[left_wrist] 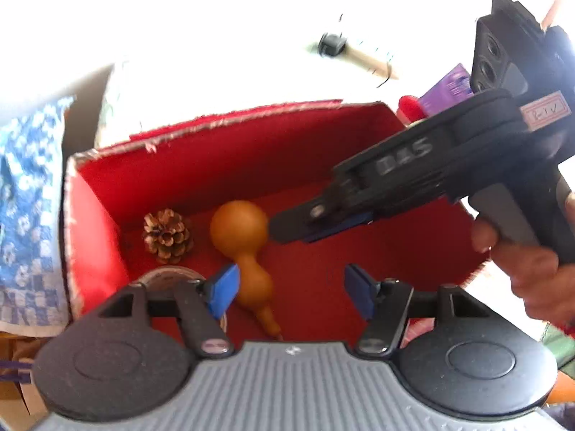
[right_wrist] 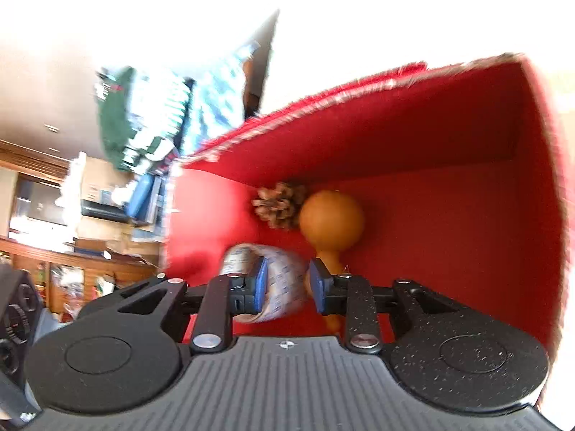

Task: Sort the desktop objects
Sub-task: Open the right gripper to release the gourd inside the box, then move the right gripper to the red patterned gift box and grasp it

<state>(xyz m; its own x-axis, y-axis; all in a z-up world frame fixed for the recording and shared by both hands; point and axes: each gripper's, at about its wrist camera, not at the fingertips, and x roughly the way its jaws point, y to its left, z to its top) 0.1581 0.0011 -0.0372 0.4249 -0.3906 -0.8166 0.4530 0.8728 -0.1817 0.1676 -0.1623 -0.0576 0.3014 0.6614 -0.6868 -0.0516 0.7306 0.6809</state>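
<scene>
A red felt box (left_wrist: 251, 158) holds a pine cone (left_wrist: 167, 235), an orange-brown gourd (left_wrist: 239, 226) and a roll of tape (left_wrist: 165, 274) on its floor. My left gripper (left_wrist: 291, 287) hangs open above the box, with the gourd's narrow end below its left finger. My right gripper (left_wrist: 284, 231) reaches in from the right, its tips close to the gourd's round end. In the right wrist view the right gripper (right_wrist: 287, 282) has a narrow gap and grips nothing. The tape roll (right_wrist: 237, 255), gourd (right_wrist: 330, 219) and pine cone (right_wrist: 278, 206) lie below it in the box (right_wrist: 395, 136).
A blue-and-white checked cloth (left_wrist: 25, 197) hangs left of the box. Behind the box lie a pen-like stick (left_wrist: 359, 57), a purple item (left_wrist: 449, 86) and a red item (left_wrist: 411, 107). A person's hand (left_wrist: 532, 262) holds the right gripper. Wooden shelves (right_wrist: 54, 251) show far left.
</scene>
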